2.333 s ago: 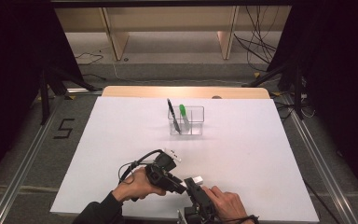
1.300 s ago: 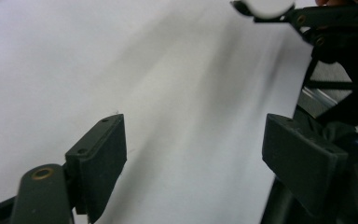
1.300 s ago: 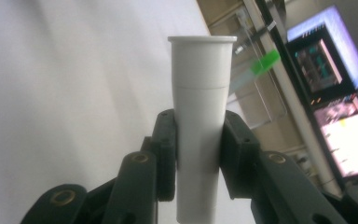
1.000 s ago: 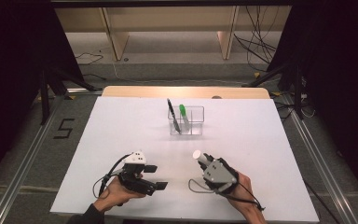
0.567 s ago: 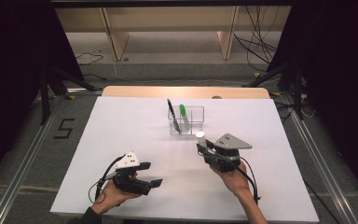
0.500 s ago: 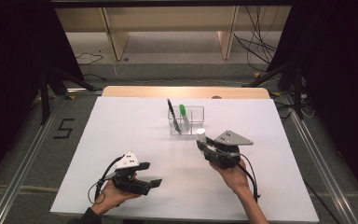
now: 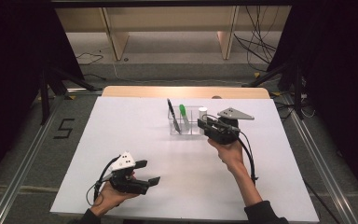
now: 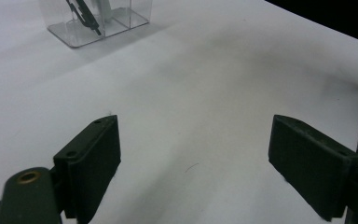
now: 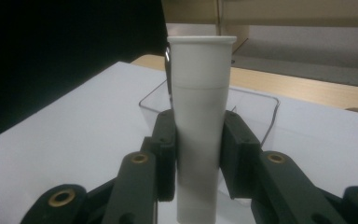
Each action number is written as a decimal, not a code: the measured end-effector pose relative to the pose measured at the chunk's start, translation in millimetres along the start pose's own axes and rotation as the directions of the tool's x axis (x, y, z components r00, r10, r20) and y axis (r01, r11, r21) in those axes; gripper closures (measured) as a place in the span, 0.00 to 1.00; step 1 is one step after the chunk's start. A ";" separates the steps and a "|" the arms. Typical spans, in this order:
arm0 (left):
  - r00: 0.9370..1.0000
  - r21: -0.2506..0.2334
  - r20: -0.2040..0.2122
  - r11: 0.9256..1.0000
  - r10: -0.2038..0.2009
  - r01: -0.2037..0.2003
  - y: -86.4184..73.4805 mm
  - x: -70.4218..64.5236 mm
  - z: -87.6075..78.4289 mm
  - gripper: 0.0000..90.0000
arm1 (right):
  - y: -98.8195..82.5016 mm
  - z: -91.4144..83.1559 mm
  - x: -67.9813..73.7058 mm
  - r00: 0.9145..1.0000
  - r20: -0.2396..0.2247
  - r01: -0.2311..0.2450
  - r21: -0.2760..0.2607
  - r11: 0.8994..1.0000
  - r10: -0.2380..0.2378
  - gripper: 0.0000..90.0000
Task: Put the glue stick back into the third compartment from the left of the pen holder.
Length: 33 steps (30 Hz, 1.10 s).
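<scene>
White worktop, dark surroundings. Right hand-held gripper grasps a white tube upright, pads pressed on both its sides; the tube stands over the near edge of the clear box just ahead of the jaws. In the box: black pen, green marker. Left hand-held gripper released, jaws spread wide, nothing between them; box well ahead of it.
</scene>
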<state>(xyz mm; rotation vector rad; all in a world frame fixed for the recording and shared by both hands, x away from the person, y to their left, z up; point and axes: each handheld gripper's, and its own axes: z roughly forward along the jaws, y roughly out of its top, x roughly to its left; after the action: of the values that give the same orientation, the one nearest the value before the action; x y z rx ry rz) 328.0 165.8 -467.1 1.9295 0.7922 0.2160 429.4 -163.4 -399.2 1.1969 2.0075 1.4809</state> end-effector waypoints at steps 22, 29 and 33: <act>0.999 -0.035 -0.032 0.999 -0.008 0.006 -0.5 3.6 -1.9 0.18 | 33.8 50.0 -20.7 0.996 0.073 -0.062 0.047 0.997 0.059 0.78; 0.999 -0.044 -0.039 0.999 -0.008 0.006 -0.4 4.0 -2.4 0.18 | 34.4 59.5 -25.7 0.993 0.099 -0.063 0.059 0.996 0.057 0.78; 0.999 -0.047 -0.041 0.999 -0.009 0.007 -0.3 3.5 -2.2 0.18 | 32.6 64.8 -29.4 0.991 0.111 -0.080 0.069 0.994 0.072 0.78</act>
<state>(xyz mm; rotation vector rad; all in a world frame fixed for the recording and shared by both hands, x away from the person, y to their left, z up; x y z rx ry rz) 329.5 169.6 -467.0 1.8824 0.8152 0.2678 505.7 -145.8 -399.4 1.3676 1.9794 1.3557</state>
